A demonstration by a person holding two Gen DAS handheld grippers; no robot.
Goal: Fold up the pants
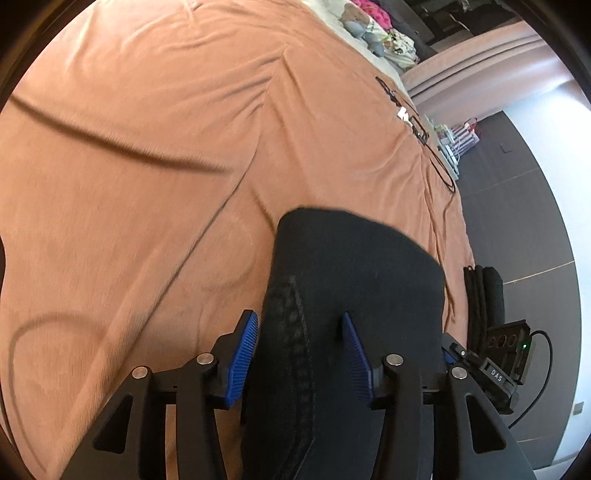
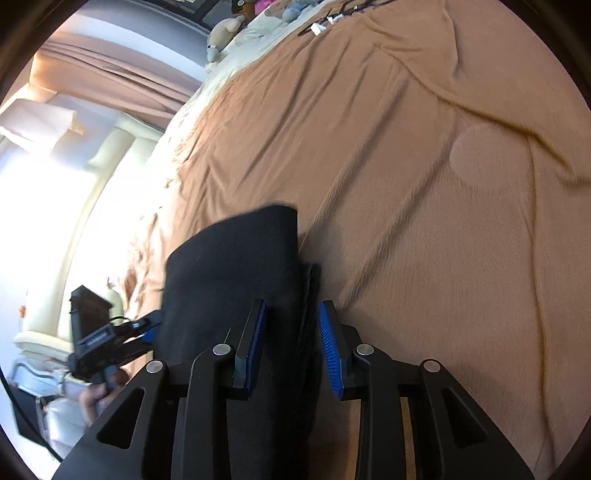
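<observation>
The black pants hang as a folded bundle over a tan bedspread. In the left wrist view my left gripper is shut on them: the cloth fills the gap between the blue pads and spills past the right finger. In the right wrist view the same pants run up between the jaws of my right gripper, which is shut on a narrower, seamed edge. Each view catches the other gripper at its side: the right one, and the left one with a hand on its handle.
The bedspread is wrinkled, with a black cable lying across it. Stuffed toys and loose cords sit at the far end. Dark floor runs along the bed's edge. A bright window and curtain lie beyond.
</observation>
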